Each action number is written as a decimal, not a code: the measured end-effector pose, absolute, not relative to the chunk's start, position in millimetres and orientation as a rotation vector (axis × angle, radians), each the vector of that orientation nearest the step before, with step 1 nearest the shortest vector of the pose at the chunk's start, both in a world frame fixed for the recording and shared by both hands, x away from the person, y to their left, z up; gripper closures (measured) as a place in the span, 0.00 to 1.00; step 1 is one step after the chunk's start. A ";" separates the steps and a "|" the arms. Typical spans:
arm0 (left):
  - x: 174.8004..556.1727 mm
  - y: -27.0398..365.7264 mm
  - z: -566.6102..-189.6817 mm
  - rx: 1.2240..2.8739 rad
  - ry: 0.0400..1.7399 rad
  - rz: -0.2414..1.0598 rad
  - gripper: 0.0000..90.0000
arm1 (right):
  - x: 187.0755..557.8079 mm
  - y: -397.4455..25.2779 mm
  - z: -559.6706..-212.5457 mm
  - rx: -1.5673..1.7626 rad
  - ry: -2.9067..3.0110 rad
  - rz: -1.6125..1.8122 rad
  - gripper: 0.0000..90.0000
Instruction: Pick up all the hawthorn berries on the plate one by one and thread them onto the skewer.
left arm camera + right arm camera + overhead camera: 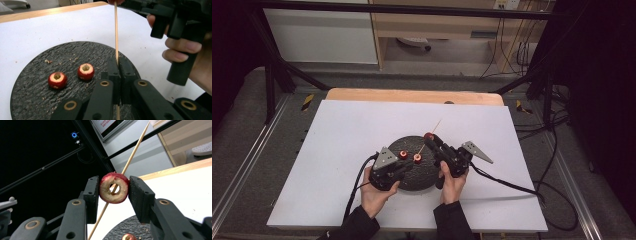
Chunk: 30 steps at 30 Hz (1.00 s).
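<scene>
We pinch skewer (116, 30) between left fingers (117, 65), shaft rising toward right fingers (114, 188), clamped on cored fruit (114, 187), hole already round shaft.

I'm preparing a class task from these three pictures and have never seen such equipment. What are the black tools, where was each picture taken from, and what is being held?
A person holds a hand-operated gripper in each hand; no robot arm is involved. The high view looks down on the white table; each of the other two pictures comes from a camera riding on one gripper. On the table lies a dark round plate with two cored red fruit pieces. The left gripper is shut on a thin wooden skewer. The right gripper clamps a third fruit piece, with the skewer passing through its hole.
</scene>
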<state>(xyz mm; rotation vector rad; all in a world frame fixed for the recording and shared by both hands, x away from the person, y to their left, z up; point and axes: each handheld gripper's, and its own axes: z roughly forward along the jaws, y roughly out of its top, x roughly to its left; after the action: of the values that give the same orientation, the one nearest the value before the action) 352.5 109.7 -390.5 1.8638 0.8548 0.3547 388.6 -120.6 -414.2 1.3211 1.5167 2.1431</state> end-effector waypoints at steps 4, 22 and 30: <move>355.2 106.2 -388.3 1.868 0.847 0.362 0.98 | 385.6 -120.2 -414.8 1.315 1.530 2.141 0.68; 363.0 97.5 -383.8 1.874 0.824 0.367 0.98 | 373.4 -115.9 -422.8 1.302 1.593 2.129 0.68; 365.7 93.6 -382.2 1.870 0.818 0.368 0.98 | 369.8 -115.8 -424.0 1.304 1.632 2.120 0.68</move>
<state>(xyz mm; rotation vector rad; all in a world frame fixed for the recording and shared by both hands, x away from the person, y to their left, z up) 365.7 93.6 -382.2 1.8704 0.8183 0.3680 369.8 -115.8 -424.0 1.3044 1.6318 2.1200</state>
